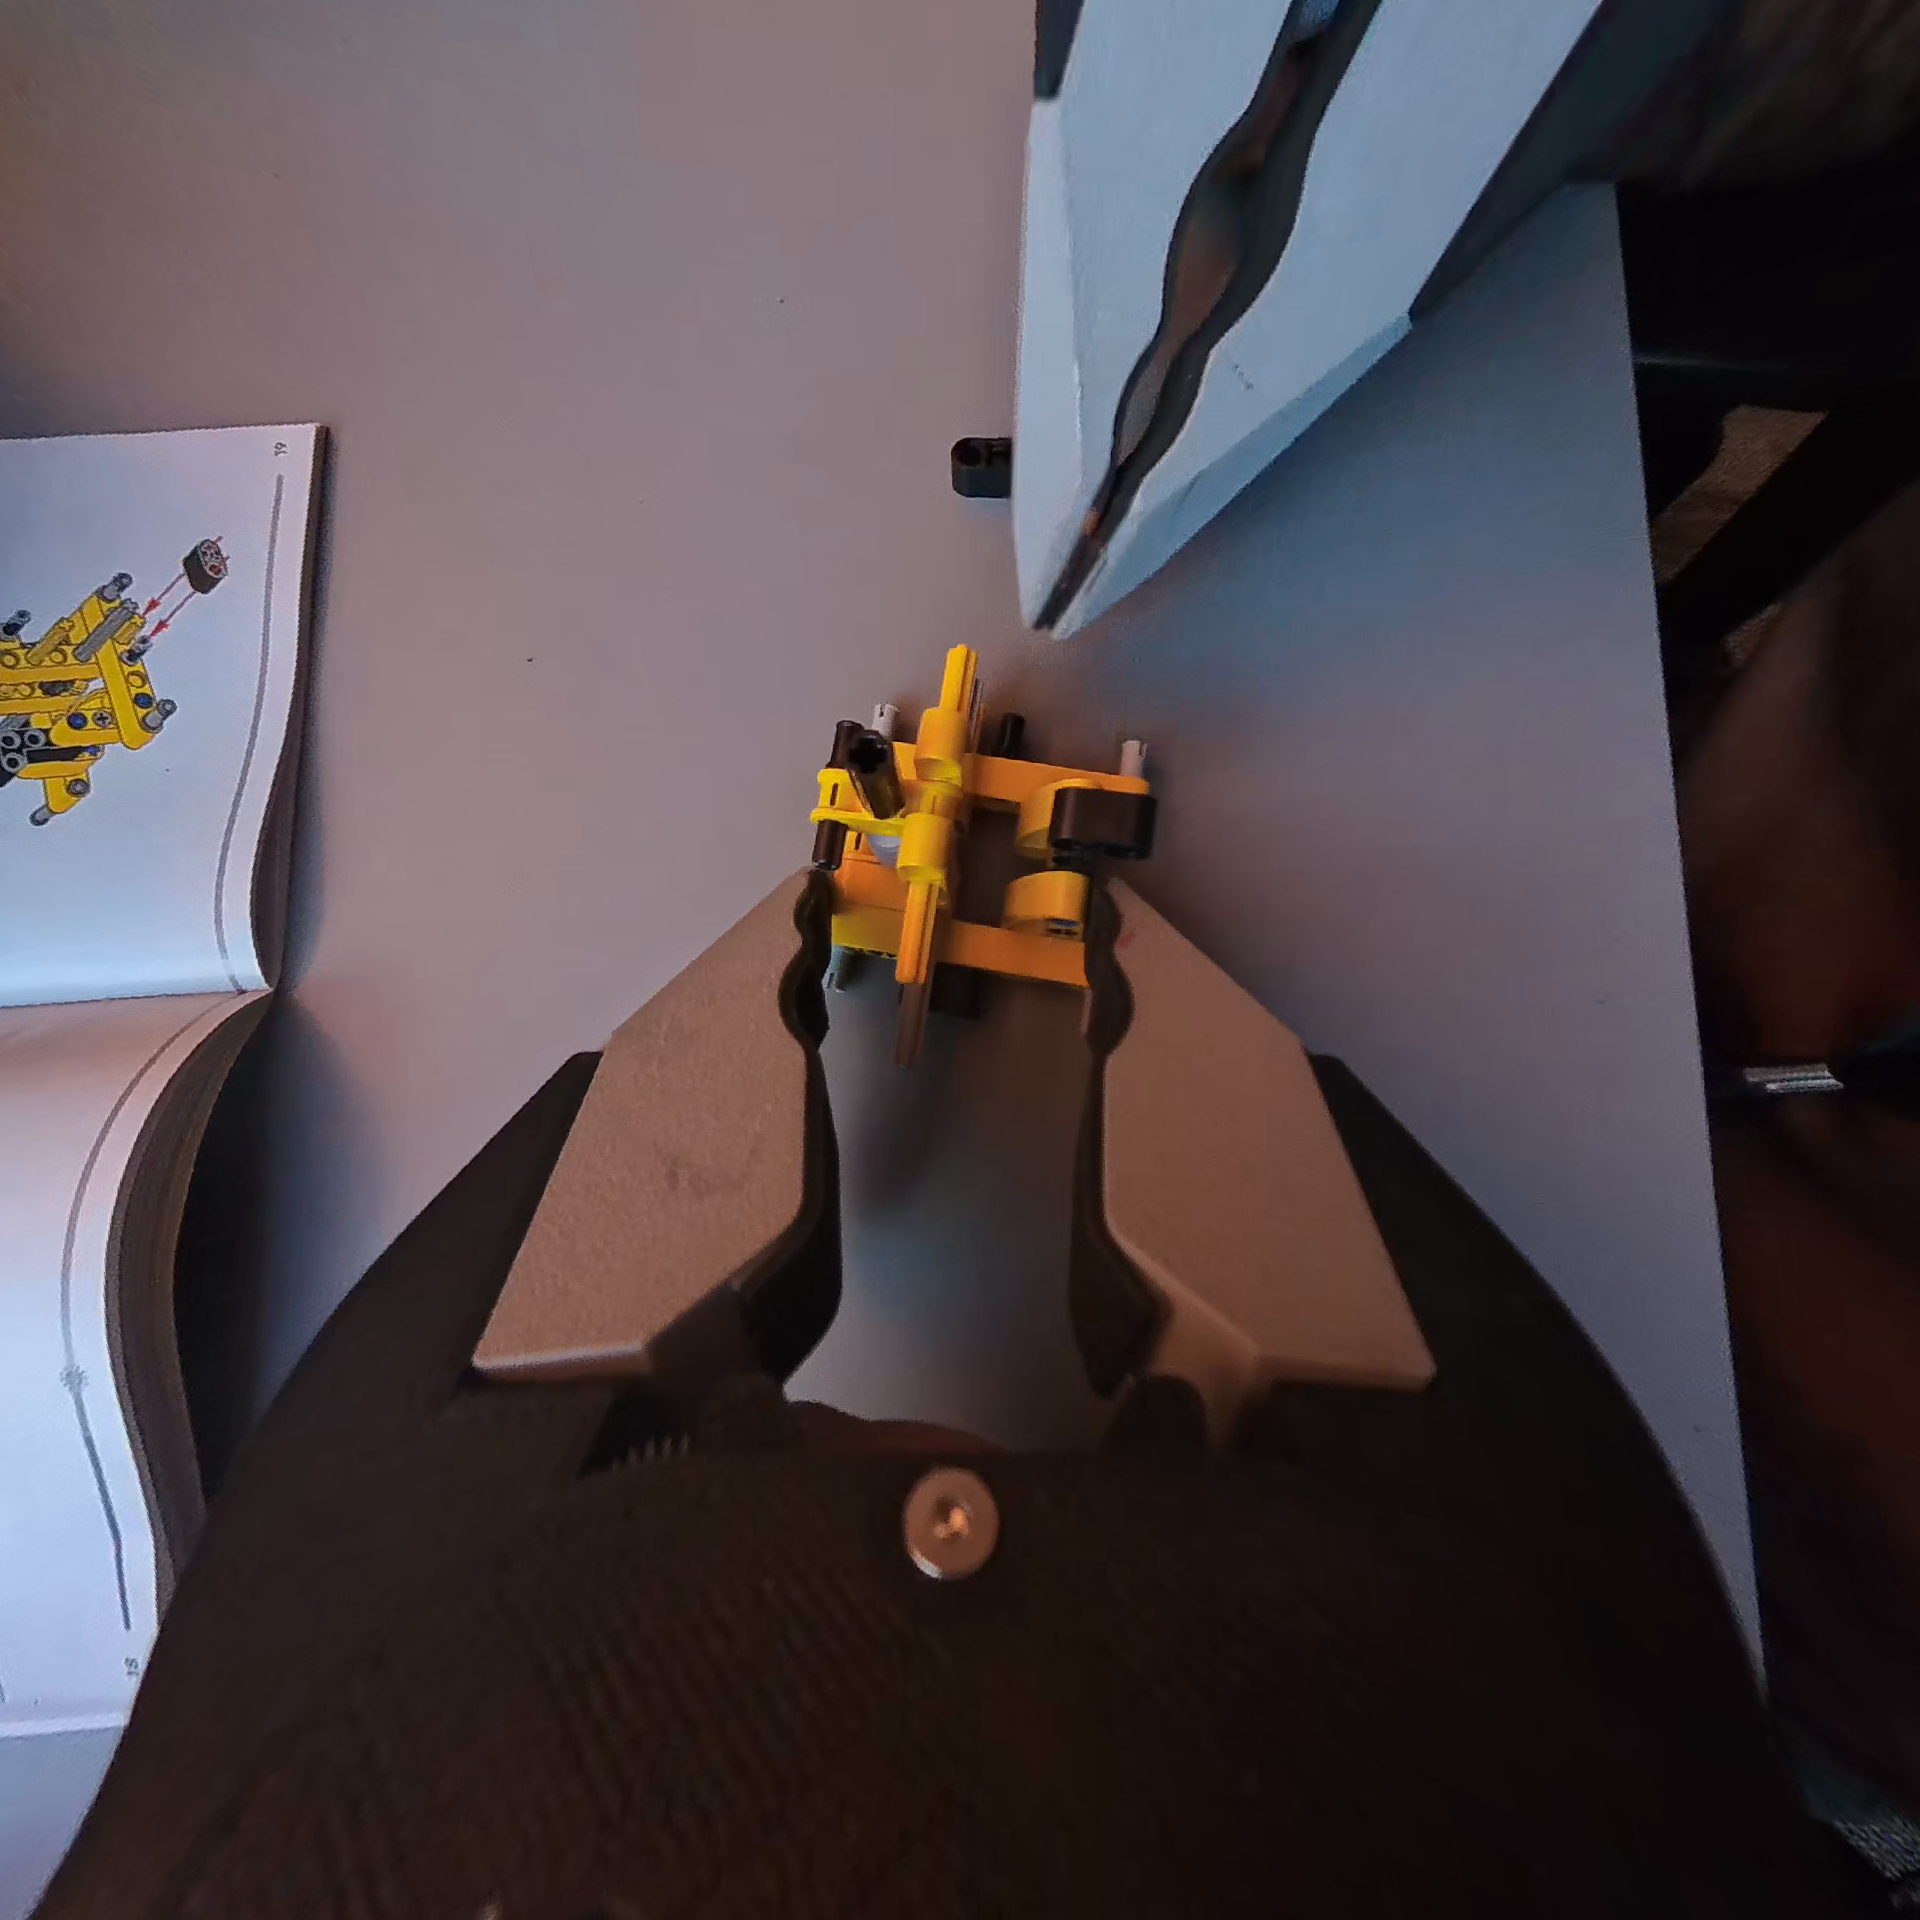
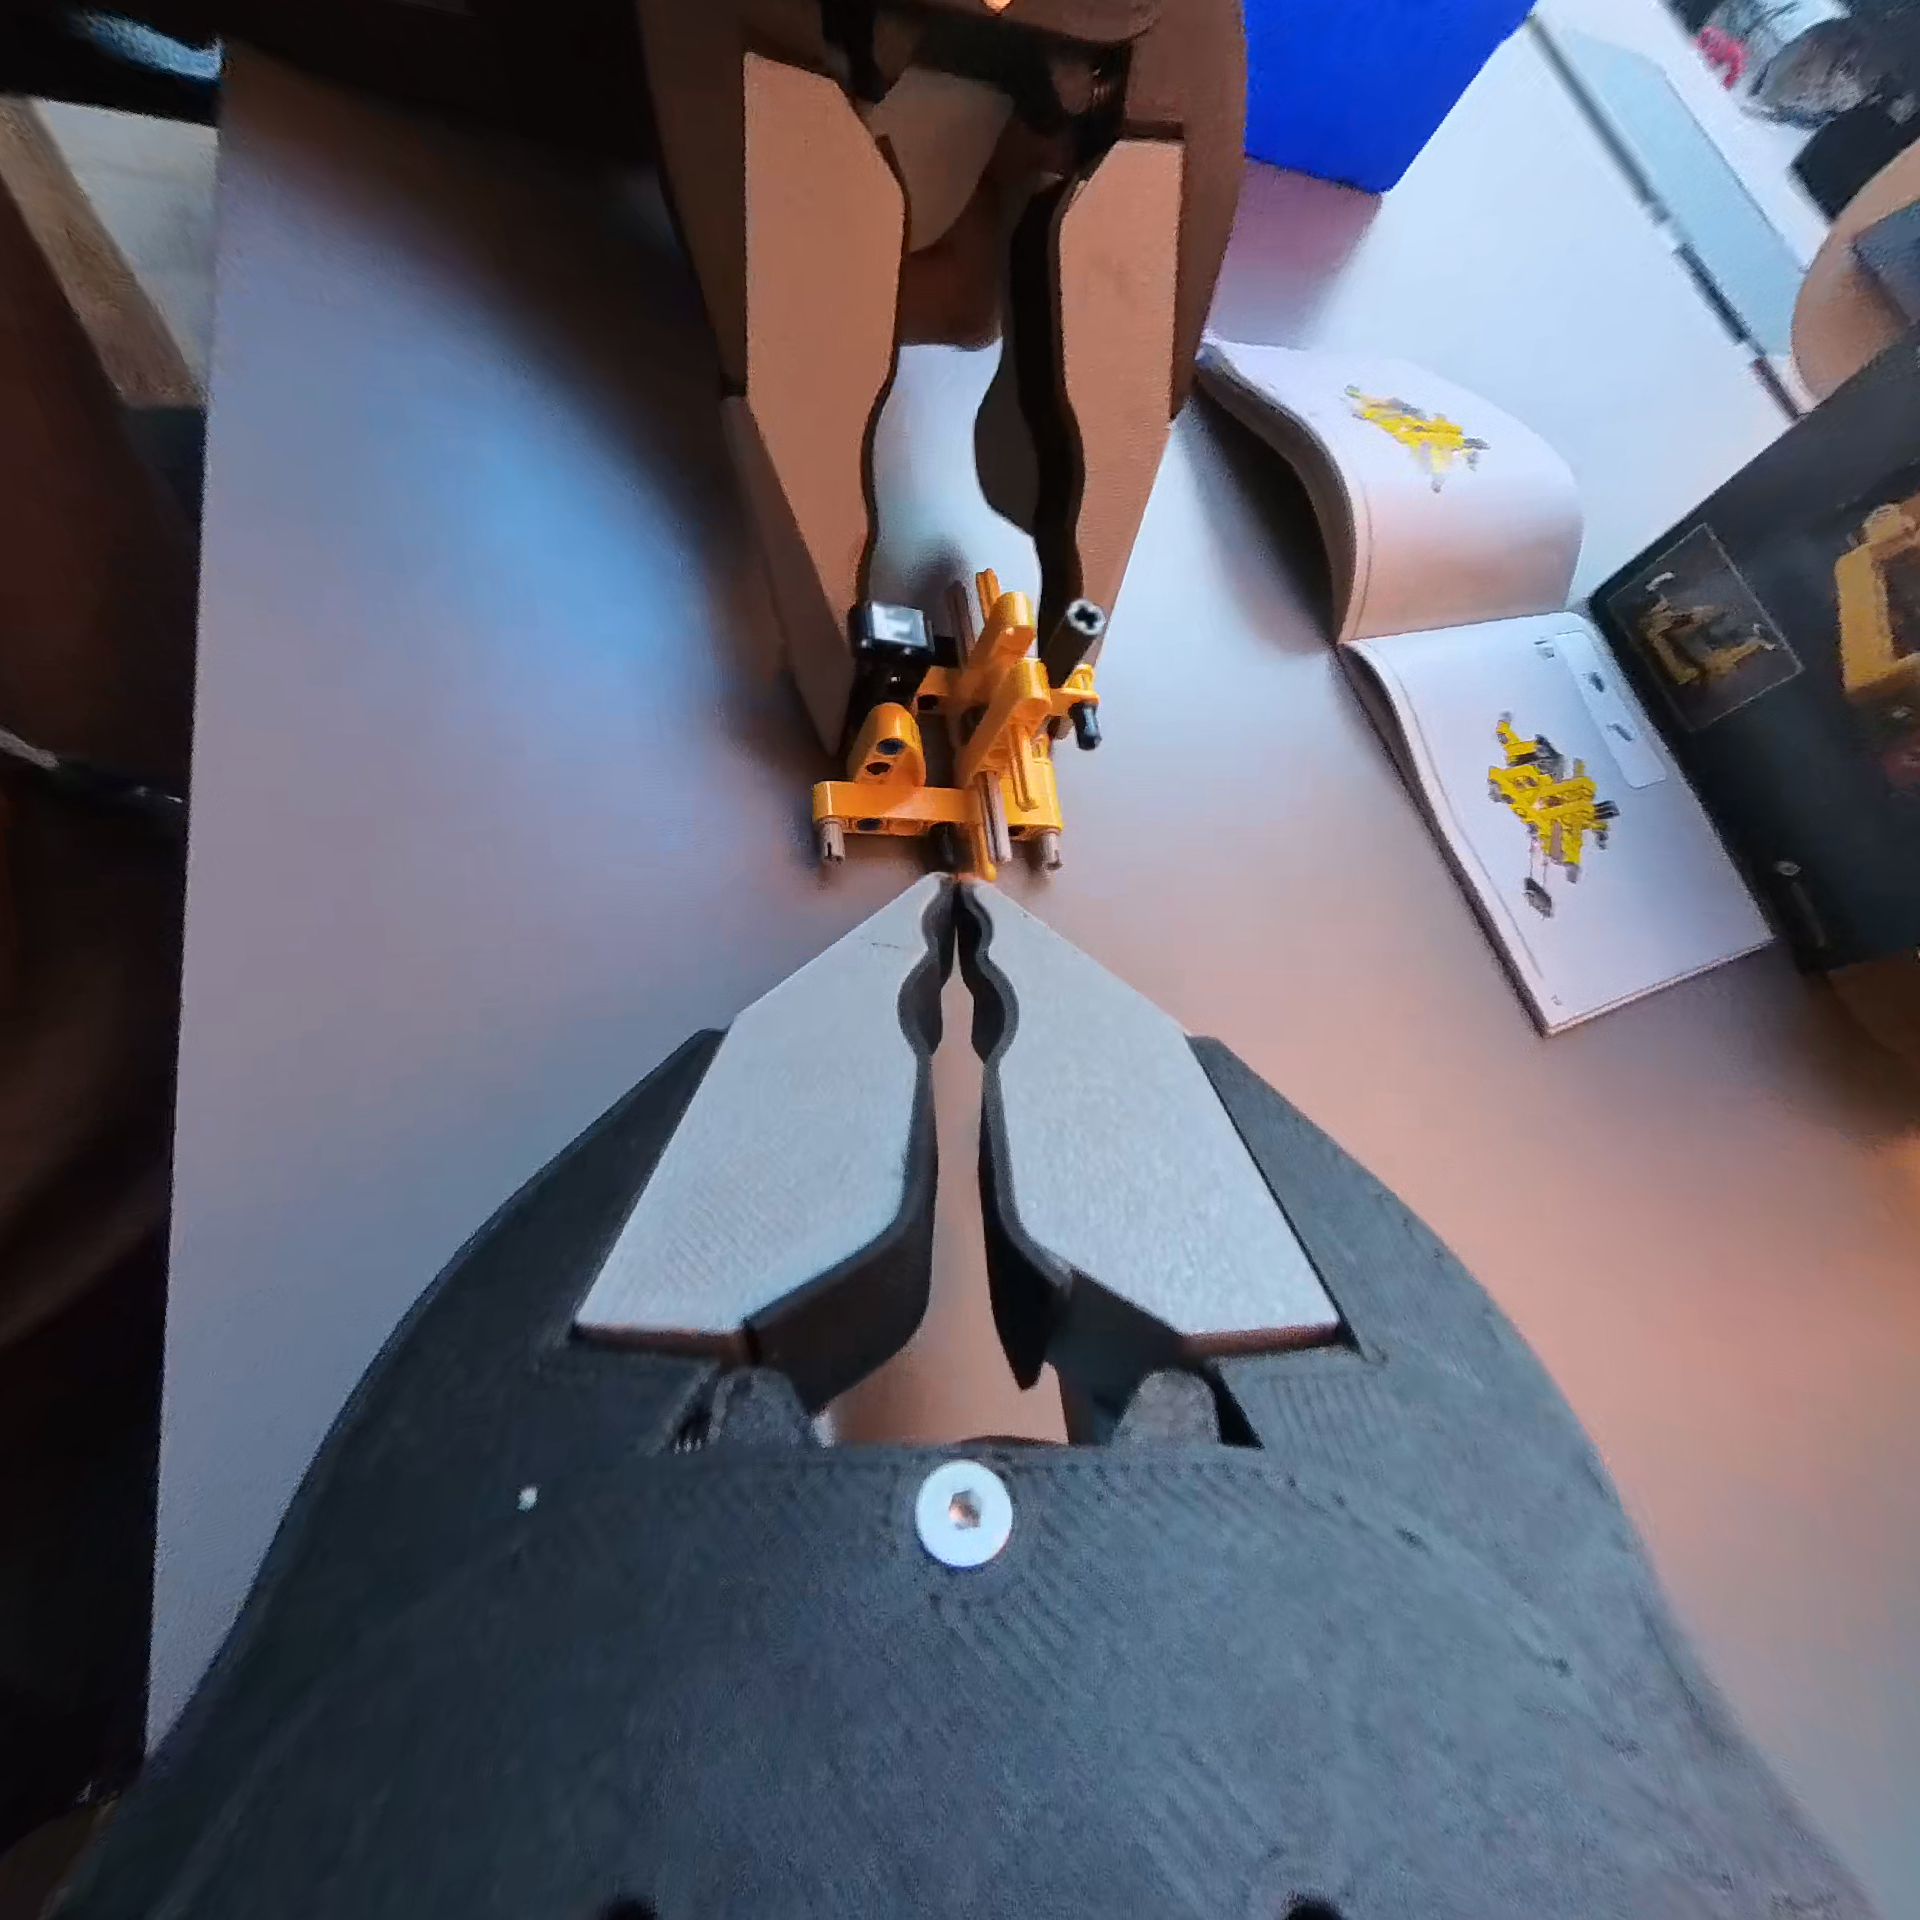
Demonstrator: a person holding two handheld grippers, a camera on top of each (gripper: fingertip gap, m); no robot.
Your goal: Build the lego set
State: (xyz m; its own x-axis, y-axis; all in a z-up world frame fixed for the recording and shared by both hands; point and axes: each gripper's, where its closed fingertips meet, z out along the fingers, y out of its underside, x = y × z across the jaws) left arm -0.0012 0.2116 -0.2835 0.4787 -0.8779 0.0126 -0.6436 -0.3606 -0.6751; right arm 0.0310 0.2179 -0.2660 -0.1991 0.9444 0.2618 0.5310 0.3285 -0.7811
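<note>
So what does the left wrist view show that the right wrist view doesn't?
Only the left wrist view shows a loose black piece on the table beyond the model, half hidden by the right claw.

Only the right wrist view shows the dark set box beside the manual, and a blue box at the far edge.

Both show the yellow model on the table, the left claw gripping it by its sides, the right claw shut with its tips close to the model, and the open manual.
</note>
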